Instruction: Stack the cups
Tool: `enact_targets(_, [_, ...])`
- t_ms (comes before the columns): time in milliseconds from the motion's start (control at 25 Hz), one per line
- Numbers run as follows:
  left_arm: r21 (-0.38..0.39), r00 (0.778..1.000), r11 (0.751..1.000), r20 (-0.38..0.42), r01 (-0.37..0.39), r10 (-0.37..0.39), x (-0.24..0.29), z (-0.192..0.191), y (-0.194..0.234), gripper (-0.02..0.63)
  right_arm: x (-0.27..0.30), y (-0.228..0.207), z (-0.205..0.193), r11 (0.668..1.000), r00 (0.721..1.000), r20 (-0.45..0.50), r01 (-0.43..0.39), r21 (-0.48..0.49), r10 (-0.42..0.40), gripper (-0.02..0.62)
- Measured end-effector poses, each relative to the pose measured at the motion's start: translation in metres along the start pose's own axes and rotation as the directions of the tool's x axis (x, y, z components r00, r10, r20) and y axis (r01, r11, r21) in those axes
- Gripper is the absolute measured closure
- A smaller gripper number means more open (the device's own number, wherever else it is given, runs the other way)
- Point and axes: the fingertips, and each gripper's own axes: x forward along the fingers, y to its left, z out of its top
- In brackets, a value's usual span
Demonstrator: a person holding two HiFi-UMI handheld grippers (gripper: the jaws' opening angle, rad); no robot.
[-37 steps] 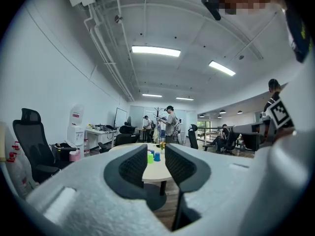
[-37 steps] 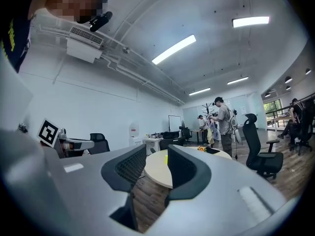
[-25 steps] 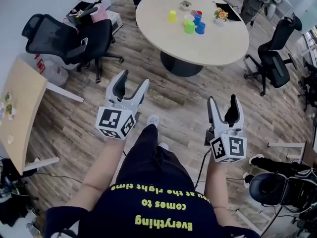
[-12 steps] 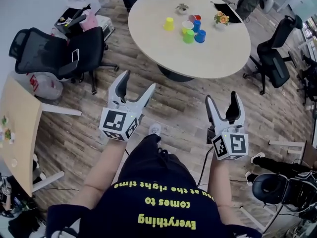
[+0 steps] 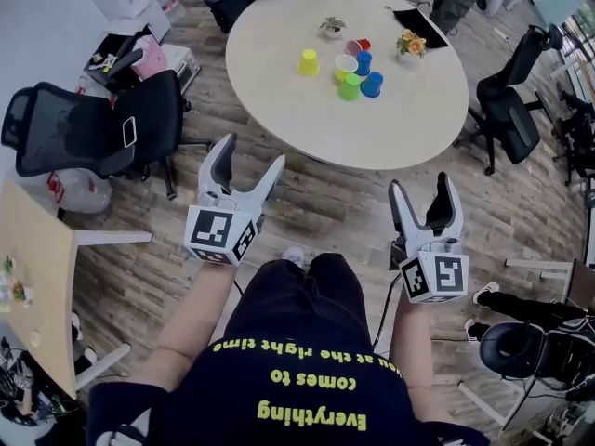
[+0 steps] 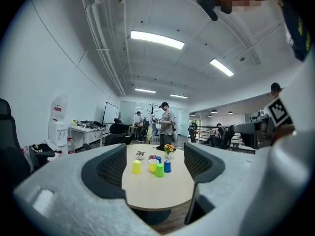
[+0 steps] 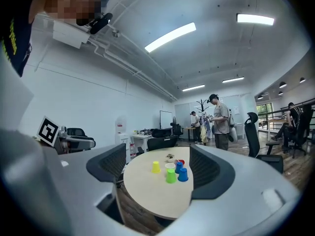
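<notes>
Several plastic cups stand together on the round pale table (image 5: 390,128): a yellow cup (image 5: 308,61) mouth down, a green cup (image 5: 350,86), a blue cup (image 5: 372,84), a white-rimmed cup (image 5: 346,64) mouth up and a red cup (image 5: 356,45) behind. My left gripper (image 5: 249,153) and right gripper (image 5: 420,186) are held level over the wooden floor, well short of the table. Both sets of jaws have just been opening and hold nothing. The left gripper view frames the yellow cup (image 6: 136,167) and green cup (image 6: 159,170) far off between the jaws. So does the right gripper view, with the green cup (image 7: 171,176).
A small plant (image 5: 330,28) and a flower pot (image 5: 409,45) share the table. Black office chairs stand at the left (image 5: 88,133) and right (image 5: 507,110). A wooden desk (image 5: 33,277) lies at the left edge. A person (image 6: 166,124) stands beyond the table.
Both grippers have travelled toward the round table, which now sits lower and nearer in the head view. Both sets of jaws stand a little wider than a second ago.
</notes>
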Motion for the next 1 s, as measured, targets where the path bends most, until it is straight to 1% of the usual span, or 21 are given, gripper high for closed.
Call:
enact_targets(200, [-0.009,1.0,1.0,-0.01,-0.013,0.013,0.032,-0.003,0.013,0.239,0.038,-0.014,-0.005,1.0,1.0,-0.018,-0.019,0.011,0.019,0.198])
enact_targets(280, [-0.007,1.0,1.0,-0.011,-0.027,0.027,0.047,-0.005,0.02,0.239,0.058,-0.021,-0.007,0.999,0.999,-0.012,-0.032,0.021,0.032,0.198])
enact_targets(440, [-0.001,0.998,0.998,-0.01,-0.064,0.064,0.081,-0.004,0.034,0.239,0.106,-0.032,-0.01,0.995,0.996,-0.016,-0.092,0.024,0.093,0.196])
enact_targets(520, [-0.002,0.996,0.996,-0.007,-0.091,0.091,0.102,0.0,0.04,0.239,0.132,-0.045,-0.009,0.992,0.992,-0.022,-0.125,0.023,0.126,0.196])
enact_targets(680, [0.01,0.992,0.992,0.0,-0.128,0.128,0.148,0.008,0.044,0.239,0.181,-0.076,0.006,0.985,0.985,-0.012,-0.172,0.016,0.173,0.193])
enact_targets(760, [-0.002,0.99,0.99,-0.006,-0.144,0.144,0.17,0.007,0.047,0.239,0.202,-0.09,0.009,0.981,0.981,-0.013,-0.195,0.01,0.195,0.193])
enact_targets(880, [-0.008,0.984,0.984,-0.019,-0.176,0.176,0.197,0.007,0.052,0.239,0.23,-0.112,0.013,0.975,0.975,-0.018,-0.222,0.013,0.222,0.193])
enact_targets(1000, [-0.014,0.979,0.979,-0.014,-0.205,0.205,0.221,0.011,0.055,0.239,0.254,-0.133,0.014,0.971,0.971,-0.027,-0.239,0.012,0.239,0.193])
